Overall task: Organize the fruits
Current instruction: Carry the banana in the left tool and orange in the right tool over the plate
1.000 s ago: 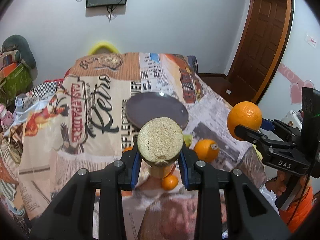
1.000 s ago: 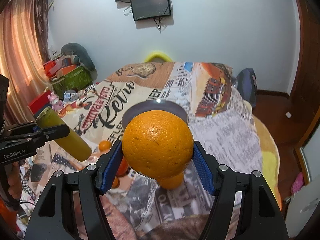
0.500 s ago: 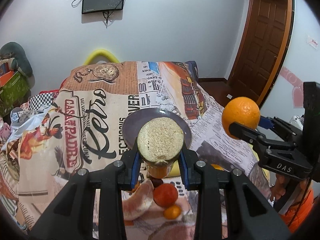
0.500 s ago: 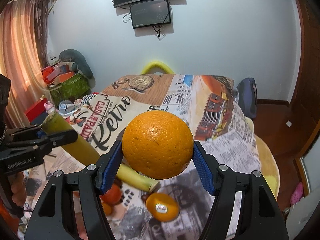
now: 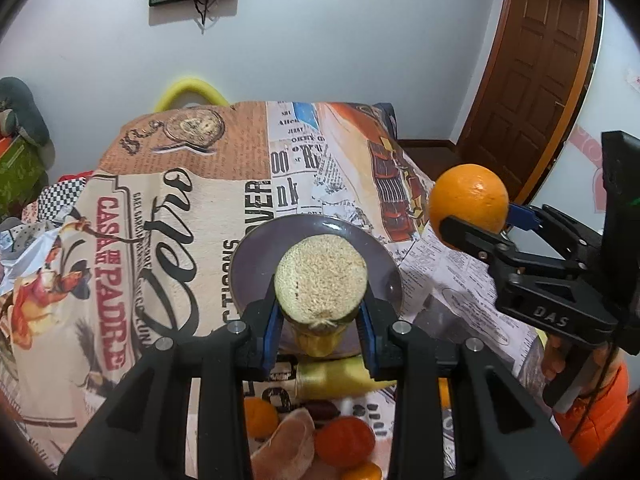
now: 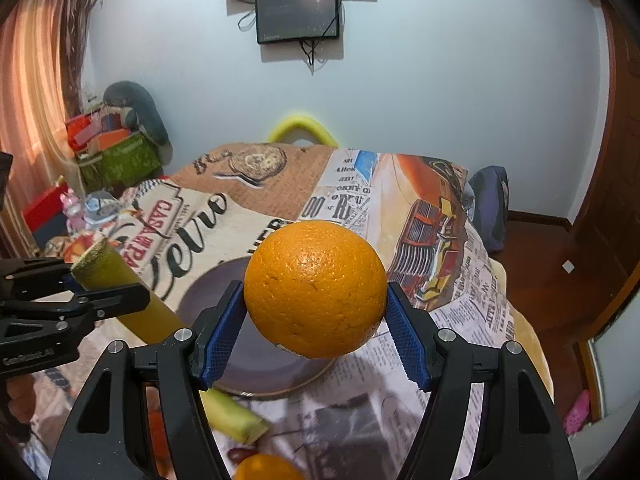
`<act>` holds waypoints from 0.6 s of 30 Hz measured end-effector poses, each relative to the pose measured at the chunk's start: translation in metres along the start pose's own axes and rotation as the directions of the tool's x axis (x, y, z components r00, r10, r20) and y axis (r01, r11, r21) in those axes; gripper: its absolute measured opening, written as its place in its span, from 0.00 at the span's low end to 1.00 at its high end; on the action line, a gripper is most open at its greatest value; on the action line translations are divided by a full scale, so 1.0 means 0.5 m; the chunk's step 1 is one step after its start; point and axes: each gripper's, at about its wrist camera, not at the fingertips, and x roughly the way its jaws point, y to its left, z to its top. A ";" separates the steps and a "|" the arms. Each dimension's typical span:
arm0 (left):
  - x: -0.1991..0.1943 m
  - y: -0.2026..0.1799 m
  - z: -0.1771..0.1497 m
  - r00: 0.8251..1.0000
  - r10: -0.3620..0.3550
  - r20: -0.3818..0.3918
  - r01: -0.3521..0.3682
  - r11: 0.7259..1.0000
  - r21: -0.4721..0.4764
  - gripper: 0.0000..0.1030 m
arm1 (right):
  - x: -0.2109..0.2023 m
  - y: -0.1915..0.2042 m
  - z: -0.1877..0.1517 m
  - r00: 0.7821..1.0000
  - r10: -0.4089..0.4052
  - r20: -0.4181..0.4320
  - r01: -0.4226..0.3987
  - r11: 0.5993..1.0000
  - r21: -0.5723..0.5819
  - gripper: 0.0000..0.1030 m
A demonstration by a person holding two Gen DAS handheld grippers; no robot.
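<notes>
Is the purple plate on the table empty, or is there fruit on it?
Seemingly empty: the plate shows only bare purple surface, though the held cane and orange hide part of it.

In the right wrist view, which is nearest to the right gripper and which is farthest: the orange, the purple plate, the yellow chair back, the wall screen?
1. orange, between the right gripper pads.
2. purple plate, just beyond, on the table.
3. yellow chair back, past the table's far edge.
4. wall screen, high on the far wall.
</notes>
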 end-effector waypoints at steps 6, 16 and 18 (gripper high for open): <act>0.062 0.013 0.012 0.998 -0.018 -0.054 0.017 1.000 -0.005 0.32 | 0.055 -0.012 -0.001 0.999 0.012 -0.050 -0.012 1.000 -0.008 0.64; 0.155 0.037 0.029 0.987 -0.043 -0.154 0.040 0.999 -0.019 0.32 | 0.167 -0.028 -0.012 0.983 0.050 -0.178 -0.056 0.998 -0.029 0.64; 0.161 0.040 0.037 0.987 -0.046 -0.155 0.043 0.999 -0.021 0.32 | 0.198 -0.035 -0.013 0.974 0.073 -0.214 -0.077 0.997 -0.011 0.64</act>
